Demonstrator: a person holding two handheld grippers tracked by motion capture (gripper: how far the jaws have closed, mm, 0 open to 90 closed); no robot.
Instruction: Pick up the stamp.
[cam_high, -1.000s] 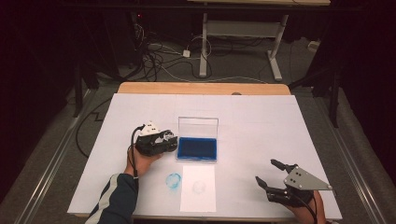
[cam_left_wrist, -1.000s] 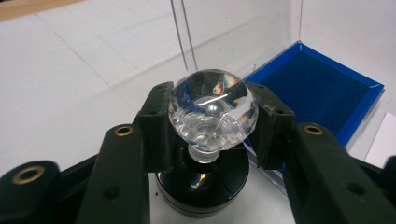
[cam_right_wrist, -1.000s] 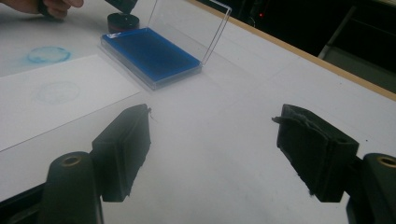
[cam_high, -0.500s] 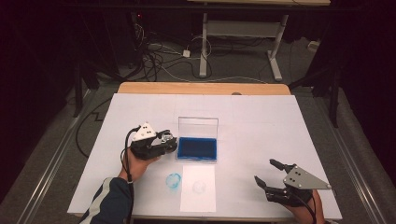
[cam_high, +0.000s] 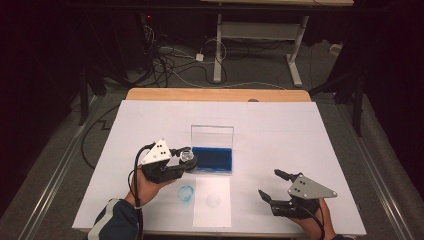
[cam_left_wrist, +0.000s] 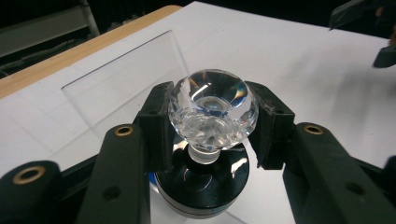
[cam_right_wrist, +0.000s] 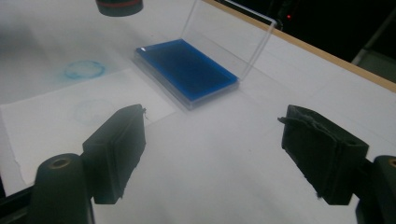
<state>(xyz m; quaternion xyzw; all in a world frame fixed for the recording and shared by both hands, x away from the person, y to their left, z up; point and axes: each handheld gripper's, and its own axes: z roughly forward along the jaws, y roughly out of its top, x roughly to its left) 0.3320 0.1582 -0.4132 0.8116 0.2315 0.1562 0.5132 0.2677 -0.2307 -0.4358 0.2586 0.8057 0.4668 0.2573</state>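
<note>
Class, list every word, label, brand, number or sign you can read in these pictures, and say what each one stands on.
No readable text anywhere.
Stamp held in the left claw: no lettering.
Blue ink pad and its clear lid: no label.
Paper sheet: a faint round print, with a blue one beside the sheet; both too blurred to read.

Your left gripper (cam_high: 186, 161) is a black body topped by a pale grey three-cornered plate with small dark holes; a black cable loops from it toward your near-left sleeve (cam_high: 116, 223), dark blue with a light stripe and a dark cuff. Your right gripper (cam_high: 274, 186), near right, carries the same grey plate and black body. In the gripper views, each jaw is a matt black arm with brass-ringed pivot holes, ending in a blocky black pad (cam_right_wrist: 120, 151) with frayed edges.
</note>
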